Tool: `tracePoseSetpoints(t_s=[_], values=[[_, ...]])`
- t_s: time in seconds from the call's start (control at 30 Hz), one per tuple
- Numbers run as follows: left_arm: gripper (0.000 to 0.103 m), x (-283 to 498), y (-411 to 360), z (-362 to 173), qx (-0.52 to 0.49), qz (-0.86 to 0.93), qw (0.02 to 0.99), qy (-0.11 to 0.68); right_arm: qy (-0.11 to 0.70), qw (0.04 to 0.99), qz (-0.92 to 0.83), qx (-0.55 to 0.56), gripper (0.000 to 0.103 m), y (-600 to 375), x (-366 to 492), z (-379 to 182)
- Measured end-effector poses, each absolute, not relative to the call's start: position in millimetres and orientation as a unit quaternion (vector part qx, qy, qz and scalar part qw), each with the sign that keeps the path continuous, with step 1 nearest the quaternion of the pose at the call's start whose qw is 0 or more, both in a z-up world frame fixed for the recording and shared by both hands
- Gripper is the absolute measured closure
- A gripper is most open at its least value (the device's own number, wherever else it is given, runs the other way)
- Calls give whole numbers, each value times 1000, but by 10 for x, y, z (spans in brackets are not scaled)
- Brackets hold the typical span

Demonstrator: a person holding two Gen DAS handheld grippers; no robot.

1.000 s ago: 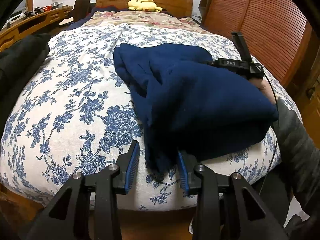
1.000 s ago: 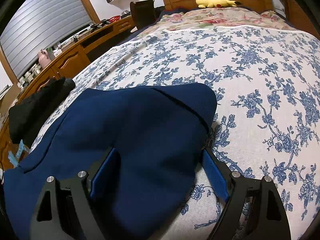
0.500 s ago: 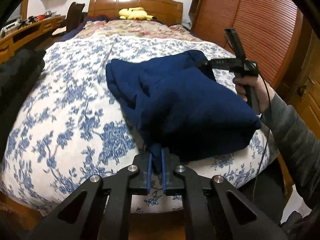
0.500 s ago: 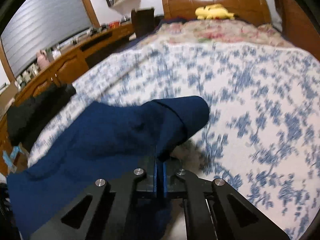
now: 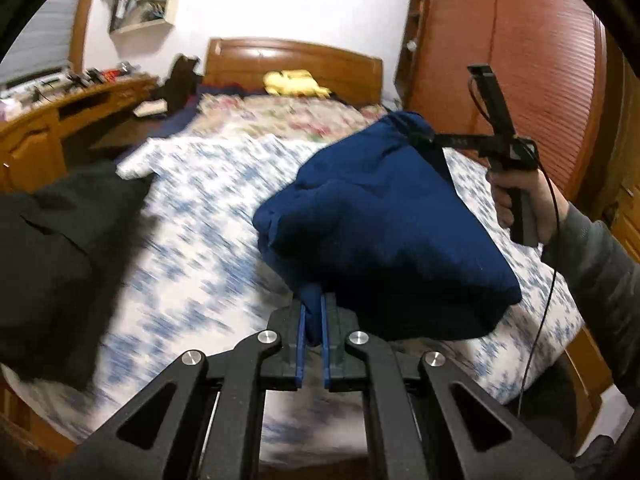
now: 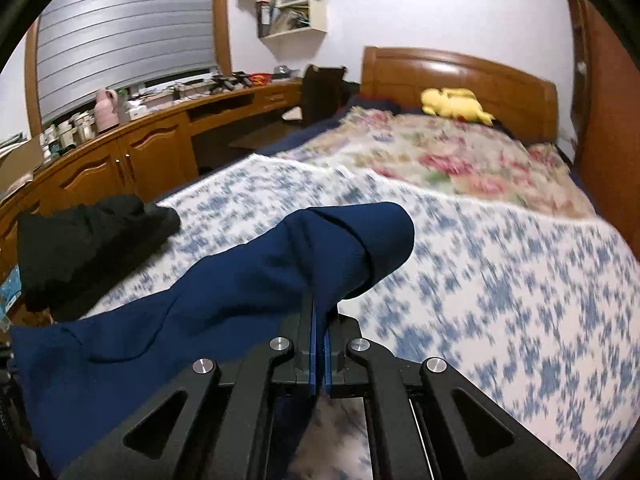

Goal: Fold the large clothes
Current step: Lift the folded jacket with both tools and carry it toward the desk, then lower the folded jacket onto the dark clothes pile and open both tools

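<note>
Now both of your hand-held grippers clamp the navy garment (image 5: 384, 224): left hand-held gripper (image 5: 312, 320) on the near corner, right hand-held gripper (image 6: 319, 334) on the far one, bundle slung between them above the bed (image 6: 500, 280).

So the left gripper (image 5: 312, 322) is pinched tight on a corner of the navy garment (image 5: 384, 232), which hangs bunched above the floral bed (image 5: 192, 240). Over on the right, the right gripper (image 5: 420, 136) clamps the far top corner, hand (image 5: 520, 204) on its handle. Black clothing (image 5: 52, 248) sits left, yellow plush (image 5: 294, 82) by the headboard.
</note>
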State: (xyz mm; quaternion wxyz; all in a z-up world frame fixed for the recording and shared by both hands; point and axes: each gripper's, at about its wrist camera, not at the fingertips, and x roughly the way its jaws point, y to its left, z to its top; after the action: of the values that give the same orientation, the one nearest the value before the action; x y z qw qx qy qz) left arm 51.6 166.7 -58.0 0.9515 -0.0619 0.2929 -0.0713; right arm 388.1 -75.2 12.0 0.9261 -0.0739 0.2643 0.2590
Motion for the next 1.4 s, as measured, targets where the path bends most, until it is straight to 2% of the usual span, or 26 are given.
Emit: tracePoseSetpoints(t_s=[0.37,0.53,0.7,0.77,0.9,0.93,1.0,1.07,1.1,1.13,1.23,1.3,1.4], values=[[96,497,3201,345,-25,56,974,217,187,928,296,-125,101,888,3982,887],[96,359,3770,537,-18,124,971,204,166,926,317,-121,101,1685,4004,1067],[96,231,4332,358,-27,185,956,224,181,914,345,-113,101,2457,4059,854],[96,261,4540,132,-39,205,943,258,198,909,345,-121,100,2685,4107,641],[96,231,4651,-248,-53,214,929,298,311,868,339,-184,93,3053,4210,-4],[94,185,4646,-303,-53,217,928,297,312,869,335,-189,93,3038,4190,-90],[82,90,4616,-335,-57,212,932,289,302,867,344,-195,88,2975,4088,-189],[74,-1,4569,-329,-62,205,935,284,296,865,352,-203,65,2929,3991,-214],[68,-55,4515,-304,-60,205,936,280,291,864,358,-203,62,2855,3916,-212],[67,-101,4456,-280,-57,204,938,275,289,862,365,-203,58,2850,3842,-189],[62,-166,4306,-168,-58,197,941,270,280,857,386,-195,57,2593,3581,-122],[47,-210,4215,-140,-68,188,943,266,275,855,399,-185,56,2389,3432,-40],[33,-184,4040,-94,-75,182,944,264,265,855,413,-169,56,1996,3303,80]])
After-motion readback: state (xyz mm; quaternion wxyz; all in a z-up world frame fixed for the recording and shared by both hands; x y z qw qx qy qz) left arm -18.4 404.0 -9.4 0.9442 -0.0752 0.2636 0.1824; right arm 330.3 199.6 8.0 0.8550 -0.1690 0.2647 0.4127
